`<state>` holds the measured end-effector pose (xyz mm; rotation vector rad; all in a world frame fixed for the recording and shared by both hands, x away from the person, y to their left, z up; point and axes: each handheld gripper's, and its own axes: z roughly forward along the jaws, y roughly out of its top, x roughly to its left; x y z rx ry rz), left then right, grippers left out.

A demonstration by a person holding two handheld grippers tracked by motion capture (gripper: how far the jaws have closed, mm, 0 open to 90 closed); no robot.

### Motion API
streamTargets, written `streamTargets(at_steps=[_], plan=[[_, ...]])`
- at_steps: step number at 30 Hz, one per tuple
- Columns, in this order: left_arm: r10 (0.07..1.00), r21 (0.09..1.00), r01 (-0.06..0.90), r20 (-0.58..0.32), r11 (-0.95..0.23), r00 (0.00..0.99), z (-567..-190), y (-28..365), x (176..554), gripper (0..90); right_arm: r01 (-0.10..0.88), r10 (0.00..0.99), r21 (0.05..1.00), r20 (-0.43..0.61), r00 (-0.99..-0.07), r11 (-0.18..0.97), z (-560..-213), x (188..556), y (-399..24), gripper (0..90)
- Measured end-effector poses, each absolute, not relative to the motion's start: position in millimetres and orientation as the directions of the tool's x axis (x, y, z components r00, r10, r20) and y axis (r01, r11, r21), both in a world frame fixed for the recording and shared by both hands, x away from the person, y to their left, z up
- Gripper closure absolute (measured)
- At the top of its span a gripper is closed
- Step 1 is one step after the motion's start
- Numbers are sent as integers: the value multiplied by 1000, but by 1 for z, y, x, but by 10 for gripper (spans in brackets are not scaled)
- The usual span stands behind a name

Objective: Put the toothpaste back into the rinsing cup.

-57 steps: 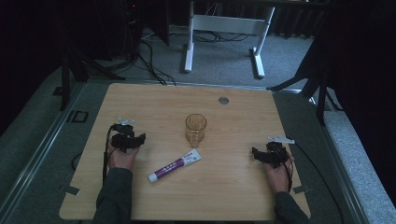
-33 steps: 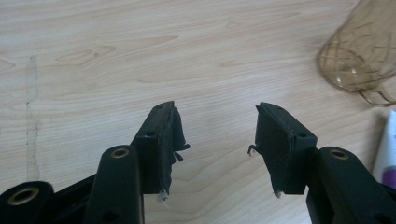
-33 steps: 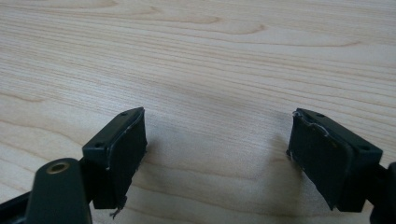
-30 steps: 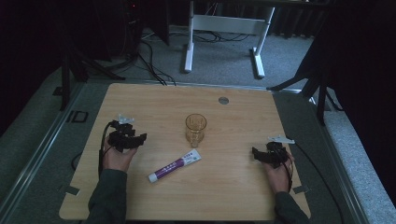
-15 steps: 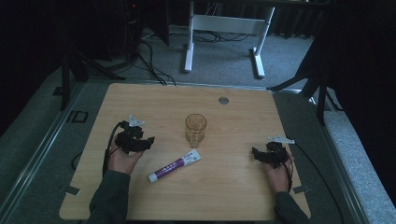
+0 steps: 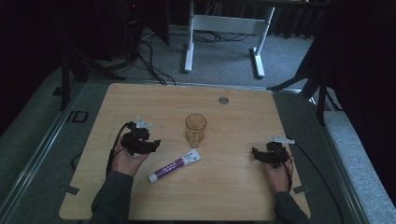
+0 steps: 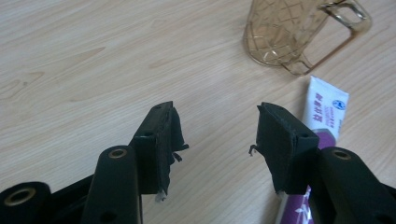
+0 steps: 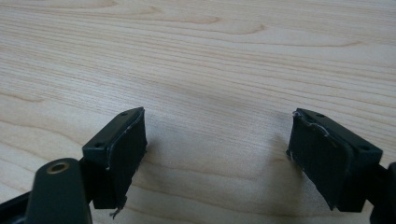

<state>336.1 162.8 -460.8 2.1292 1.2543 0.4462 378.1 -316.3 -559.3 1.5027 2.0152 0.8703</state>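
Observation:
A white and purple toothpaste tube (image 6: 175,166) lies flat on the wooden table (image 6: 233,196), just in front of an amber glass mug (image 6: 195,130) that stands upright. My left gripper (image 6: 152,145) hovers left of the tube, open and holding nothing. In the left gripper view its jaws (image 7: 217,135) frame bare wood, with the tube (image 7: 322,116) beside the right jaw and the mug (image 7: 289,35) beyond it. My right gripper (image 6: 258,154) rests at the table's right side, open and empty; in the right gripper view (image 8: 217,154) bare wood lies between its jaws.
A small round grommet (image 6: 223,100) sits in the tabletop near the far edge. A white desk frame (image 6: 224,25) stands on the floor behind the table, with cables (image 6: 149,60) on the carpet at the far left.
My left hand has carried its gripper rightward across the table, closer to the toothpaste tube and the mug. The right gripper has stayed where it was.

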Motion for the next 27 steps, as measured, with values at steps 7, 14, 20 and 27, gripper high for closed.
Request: streamTargets(at_steps=[7, 14, 20, 27], plan=[[851, 655, 652, -25, -383, 524, -457, 155, 335, 472, 656, 959, 729, -2, -284, 196, -559, 378, -316, 190], [838, 644, 649, -22, -405, 545, -455, 148, 333, 477, 656, 959, 729, -2, -284, 196, -559, 378, -316, 190], [823, 634, 645, -24, -427, 568, -453, 138, 332, 483, 656, 959, 729, -2, -284, 196, -559, 378, -316, 190], [805, 621, 640, -24, -452, 593, -453, 130, 332, 485, 656, 959, 729, -2, -284, 196, -559, 378, -316, 190]])
